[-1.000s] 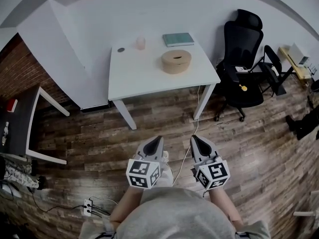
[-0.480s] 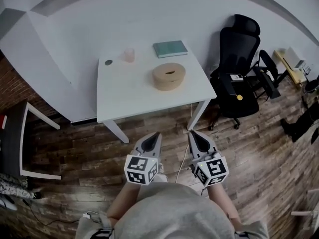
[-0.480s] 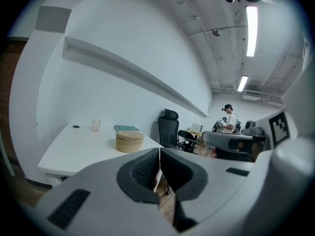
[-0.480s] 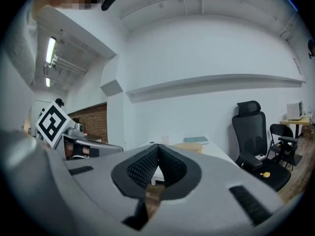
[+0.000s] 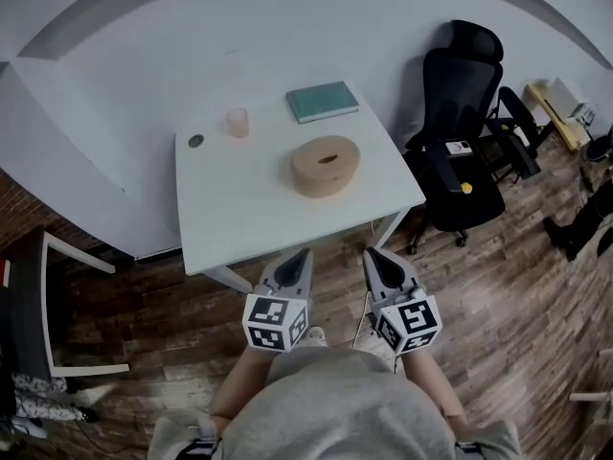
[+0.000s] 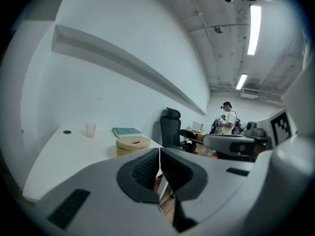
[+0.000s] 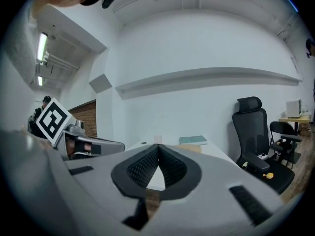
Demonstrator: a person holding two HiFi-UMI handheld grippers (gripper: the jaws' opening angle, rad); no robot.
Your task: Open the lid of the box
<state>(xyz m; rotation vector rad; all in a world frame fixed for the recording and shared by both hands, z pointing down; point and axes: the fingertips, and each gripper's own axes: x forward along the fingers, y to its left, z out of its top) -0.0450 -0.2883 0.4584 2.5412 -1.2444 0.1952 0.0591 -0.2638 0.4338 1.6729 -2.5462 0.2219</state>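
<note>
Head view: one round, smooth tan box (image 5: 326,165), its slotted lid on, sits right of centre on the flat white bench (image 5: 239,228). Farther off lie one green book (image 5: 323,101), one pink cup (image 5: 237,122) and one dark disc (image 5: 195,141). The bench is nearer than a second ago. Left gripper (image 5: 305,254) and right gripper (image 5: 370,254) hang at its near edge, jaws together and empty.

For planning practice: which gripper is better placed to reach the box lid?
Left, probably: the left gripper points nearer the box than the right gripper. Both are shut, empty and short of the table.
</note>
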